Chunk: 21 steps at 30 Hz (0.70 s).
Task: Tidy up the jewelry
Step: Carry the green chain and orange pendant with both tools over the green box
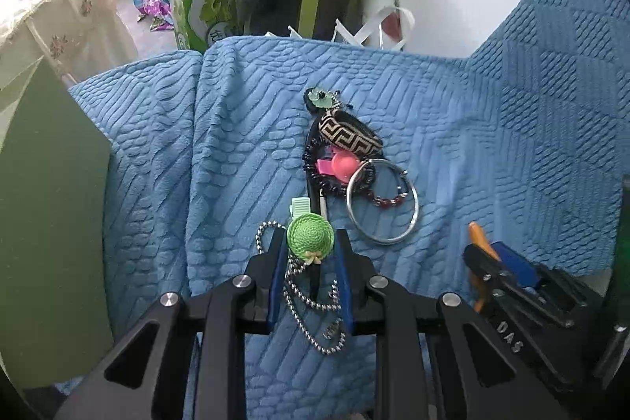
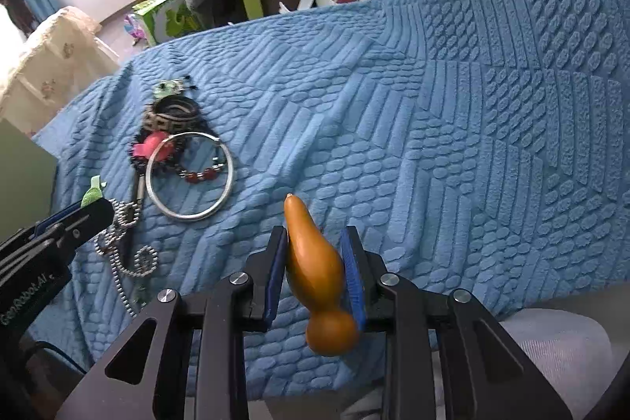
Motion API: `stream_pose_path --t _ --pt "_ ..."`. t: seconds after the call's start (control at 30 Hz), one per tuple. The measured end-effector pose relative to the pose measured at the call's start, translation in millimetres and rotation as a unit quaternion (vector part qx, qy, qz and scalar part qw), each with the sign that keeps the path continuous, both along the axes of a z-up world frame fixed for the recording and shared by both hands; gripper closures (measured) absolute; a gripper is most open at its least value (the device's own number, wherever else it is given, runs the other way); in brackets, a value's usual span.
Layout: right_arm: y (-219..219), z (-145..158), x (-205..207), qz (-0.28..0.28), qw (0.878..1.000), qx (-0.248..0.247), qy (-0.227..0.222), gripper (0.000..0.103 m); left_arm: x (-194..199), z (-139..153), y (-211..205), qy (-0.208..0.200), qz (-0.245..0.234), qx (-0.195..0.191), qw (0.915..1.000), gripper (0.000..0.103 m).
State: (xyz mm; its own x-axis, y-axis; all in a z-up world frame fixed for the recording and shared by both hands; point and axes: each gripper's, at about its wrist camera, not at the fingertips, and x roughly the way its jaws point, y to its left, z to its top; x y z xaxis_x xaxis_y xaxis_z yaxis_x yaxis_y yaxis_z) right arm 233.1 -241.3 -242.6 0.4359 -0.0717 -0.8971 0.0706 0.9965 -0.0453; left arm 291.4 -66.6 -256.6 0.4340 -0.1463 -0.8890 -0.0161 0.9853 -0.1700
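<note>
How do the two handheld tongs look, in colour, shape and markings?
Both the left tongs and the right tongs have angular matte black bodies with triangular cut-outs, round silver bolts and two flat fingers lined with blue pads. White lettering marks their sides: "DAS" and "GenRobot.AI". No cables or sleeves are visible.

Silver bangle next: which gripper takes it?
Neither is free. Left gripper grips the green hat clip; right gripper holds the orange gourd. Left sits nearer the silver bangle, so left after release.

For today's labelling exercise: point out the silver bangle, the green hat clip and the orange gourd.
silver bangle (image 1: 414, 219), left wrist view, right rim.
green hat clip (image 1: 310, 235), left wrist view, woven crown.
orange gourd (image 2: 313, 256), right wrist view, widest body.
</note>
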Motion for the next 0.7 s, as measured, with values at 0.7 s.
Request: stream_pose_path --t 0.7 --pt "41 114 -43 0.056 0.995 0.037 -0.075 0.079 -76 115 70 -0.077 0.03 -0.003 0.9966 0.081"
